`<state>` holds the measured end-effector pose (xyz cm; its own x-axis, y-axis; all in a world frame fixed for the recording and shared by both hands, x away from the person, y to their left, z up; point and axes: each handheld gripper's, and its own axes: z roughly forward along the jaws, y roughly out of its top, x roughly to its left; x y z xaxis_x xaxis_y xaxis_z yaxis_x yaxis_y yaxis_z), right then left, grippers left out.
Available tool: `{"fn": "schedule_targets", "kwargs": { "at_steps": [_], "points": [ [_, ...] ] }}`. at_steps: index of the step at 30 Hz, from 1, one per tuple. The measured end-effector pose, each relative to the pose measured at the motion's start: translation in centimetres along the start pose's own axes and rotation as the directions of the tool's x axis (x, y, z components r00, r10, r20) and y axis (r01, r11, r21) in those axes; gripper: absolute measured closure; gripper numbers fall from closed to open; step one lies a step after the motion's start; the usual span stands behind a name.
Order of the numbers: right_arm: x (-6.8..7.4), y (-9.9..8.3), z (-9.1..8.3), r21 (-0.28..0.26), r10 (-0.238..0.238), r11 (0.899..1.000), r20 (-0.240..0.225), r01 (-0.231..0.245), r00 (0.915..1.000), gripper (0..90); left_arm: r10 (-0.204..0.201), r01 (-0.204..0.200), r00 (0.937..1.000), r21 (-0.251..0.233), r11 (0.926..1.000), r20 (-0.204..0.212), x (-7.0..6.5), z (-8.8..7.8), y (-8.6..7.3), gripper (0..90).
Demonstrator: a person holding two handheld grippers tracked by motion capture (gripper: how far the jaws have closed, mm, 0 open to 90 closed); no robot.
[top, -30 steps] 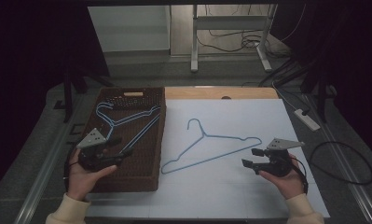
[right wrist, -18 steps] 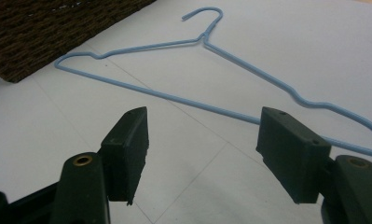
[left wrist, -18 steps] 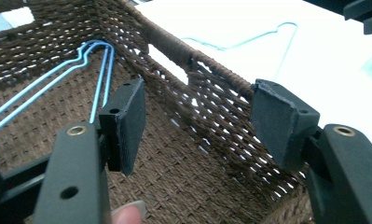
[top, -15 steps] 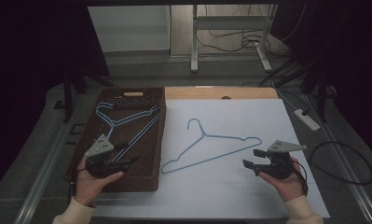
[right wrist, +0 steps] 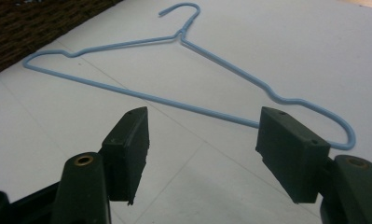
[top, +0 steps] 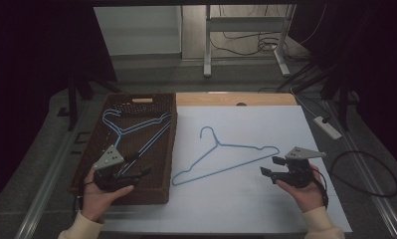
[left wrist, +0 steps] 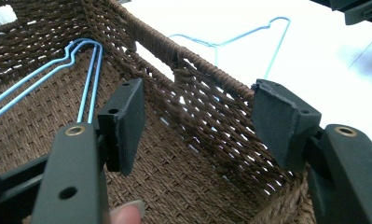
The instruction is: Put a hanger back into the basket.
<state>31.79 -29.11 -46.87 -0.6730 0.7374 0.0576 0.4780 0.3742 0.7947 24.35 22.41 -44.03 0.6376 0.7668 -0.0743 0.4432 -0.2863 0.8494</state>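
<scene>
While your left hand-held gripper (top: pixel 136 173) has drawn back toward basket's (top: pixel 172 149) near corner, jaws spread, empty; right hand-held gripper (top: pixel 269 168) unchanged, agape beside lone blue hanger (top: pixel 225 160) on counter (top: pixel 265 124). Likely regrasp pending.

Dark room; grey floor (top: pixel 151 74), white table legs (top: pixel 206 45), cables (top: pixel 246 42), and a power strip (top: pixel 328 127).
</scene>
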Motion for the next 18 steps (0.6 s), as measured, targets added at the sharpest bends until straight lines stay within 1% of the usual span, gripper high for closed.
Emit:
{"fn": "schedule_targets", "kwargs": {
  "at_steps": [3,4,7,8,10,11,14,15,16,17,18],
  "points": [
    [-0.1,0.2,0.2,0.010,-0.002,1.000,0.008,0.001,1.0000,37.9,0.000,0.000,1.0000,0.002,1.0000,0.001,0.0,0.1,0.0,36.4],
    [-0.2,0.4,0.3,0.017,-0.004,1.000,0.019,0.004,0.9998,39.1,-0.001,0.001,1.0000,0.004,1.0000,0.003,0.0,0.1,-0.1,36.4],
    [-0.8,1.0,0.9,0.046,0.003,0.999,0.034,-0.004,0.9994,45.2,0.001,-0.001,1.0000,0.002,1.0000,0.004,-0.1,0.1,0.0,36.4],
    [-1.1,1.2,1.2,0.060,0.008,0.998,0.045,-0.010,0.9990,48.5,0.002,-0.002,1.0000,0.002,1.0000,0.004,-0.1,0.1,0.0,36.3],
    [-1.6,1.6,1.9,0.097,0.001,0.995,0.060,-0.007,0.9982,54.5,0.003,-0.003,1.0000,0.001,1.0000,0.005,-0.1,0.1,0.0,36.3],
    [-2.0,1.9,2.5,0.119,0.000,0.993,0.072,-0.008,0.9974,58.9,0.003,-0.003,1.0000,0.001,1.0000,0.005,-0.1,0.1,0.0,36.3],
    [-2.9,2.6,3.9,0.167,-0.005,0.986,0.086,-0.009,0.9963,72.0,0.002,-0.002,1.0000,0.003,1.0000,0.005,-0.1,0.1,0.0,36.3],
    [-3.2,2.8,4.3,0.182,-0.009,0.983,0.095,-0.008,0.9954,76.5,0.002,-0.002,1.0000,0.003,1.0000,0.005,-0.1,0.1,0.0,36.4],
    [-3.7,3.2,5.0,0.212,-0.011,0.977,0.110,-0.013,0.9939,82.0,0.003,-0.003,1.0000,0.004,1.0000,0.004,-0.1,0.1,-0.1,36.4],
    [-4.1,3.4,5.4,0.228,0.001,0.973,0.112,-0.026,0.9937,87.3,0.004,-0.004,1.0000,0.004,1.0000,0.004,-0.1,0.1,-0.1,36.3],
    [-4.4,3.5,5.8,0.242,0.006,0.970,0.116,-0.035,0.9932,90.0,0.004,-0.004,1.0000,0.005,1.0000,0.004,0.0,0.1,-0.1,36.4]
  ]
}}
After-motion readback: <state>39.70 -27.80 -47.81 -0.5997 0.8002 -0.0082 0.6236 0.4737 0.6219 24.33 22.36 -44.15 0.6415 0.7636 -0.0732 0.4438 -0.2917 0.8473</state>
